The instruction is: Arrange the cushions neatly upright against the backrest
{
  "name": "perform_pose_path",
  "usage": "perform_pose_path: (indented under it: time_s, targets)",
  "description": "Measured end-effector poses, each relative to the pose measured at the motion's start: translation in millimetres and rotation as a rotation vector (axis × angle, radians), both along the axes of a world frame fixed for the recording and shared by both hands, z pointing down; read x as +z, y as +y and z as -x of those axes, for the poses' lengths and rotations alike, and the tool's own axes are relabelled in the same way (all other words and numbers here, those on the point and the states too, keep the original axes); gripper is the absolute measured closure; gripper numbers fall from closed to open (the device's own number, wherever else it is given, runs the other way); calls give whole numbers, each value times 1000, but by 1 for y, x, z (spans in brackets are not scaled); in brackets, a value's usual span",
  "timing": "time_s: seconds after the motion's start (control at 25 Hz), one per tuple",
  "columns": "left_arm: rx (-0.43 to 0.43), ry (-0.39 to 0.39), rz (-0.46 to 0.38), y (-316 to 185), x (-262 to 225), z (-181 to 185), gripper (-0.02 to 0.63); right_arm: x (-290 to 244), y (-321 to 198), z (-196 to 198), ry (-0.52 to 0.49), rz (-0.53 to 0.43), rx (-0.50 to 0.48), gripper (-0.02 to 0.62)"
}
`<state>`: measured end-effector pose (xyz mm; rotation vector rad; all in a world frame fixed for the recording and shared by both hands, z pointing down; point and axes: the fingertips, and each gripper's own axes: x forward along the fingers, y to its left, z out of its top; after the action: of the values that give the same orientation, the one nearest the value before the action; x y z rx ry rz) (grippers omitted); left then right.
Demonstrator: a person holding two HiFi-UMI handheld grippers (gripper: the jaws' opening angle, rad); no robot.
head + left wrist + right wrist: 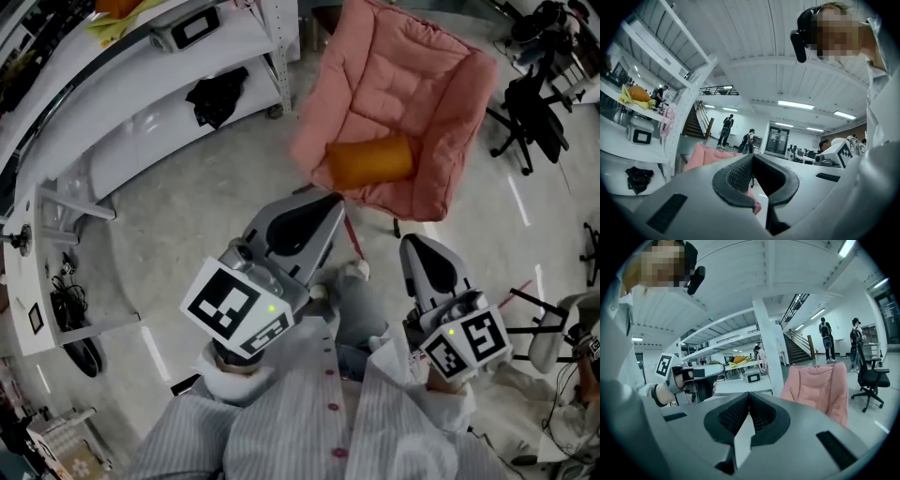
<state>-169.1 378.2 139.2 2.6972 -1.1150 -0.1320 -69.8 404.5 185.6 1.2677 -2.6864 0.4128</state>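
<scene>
Left claw (pixel 330 208): pressed together, nothing pinched, touching nothing. Right claw (pixel 418 247): likewise pressed together and empty. Both held out in front of the striped shirt (pixel 281 427), side by side and apart, pointing toward the pink chair (pixel 403 94); left about level, right tipped slightly down. Orange cushion (pixel 370 161): lying on its side on the chair's seat near the front edge, not propped against the backrest, ahead of both claws and touching neither. White shelving (pixel 141 103) to the chair's left.
</scene>
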Motion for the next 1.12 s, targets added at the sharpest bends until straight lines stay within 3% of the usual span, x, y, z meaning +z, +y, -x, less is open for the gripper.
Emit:
perform_pose_path:
  time_s: [0.48,1.12]
  targets:
    - [-31,-12,-2,-64,9,4,595,16,-64,3,23,14,-27,581]
    - [-36,-35,-18,-283,-4,-74,595,14,-279,-69,23,21,-59,581]
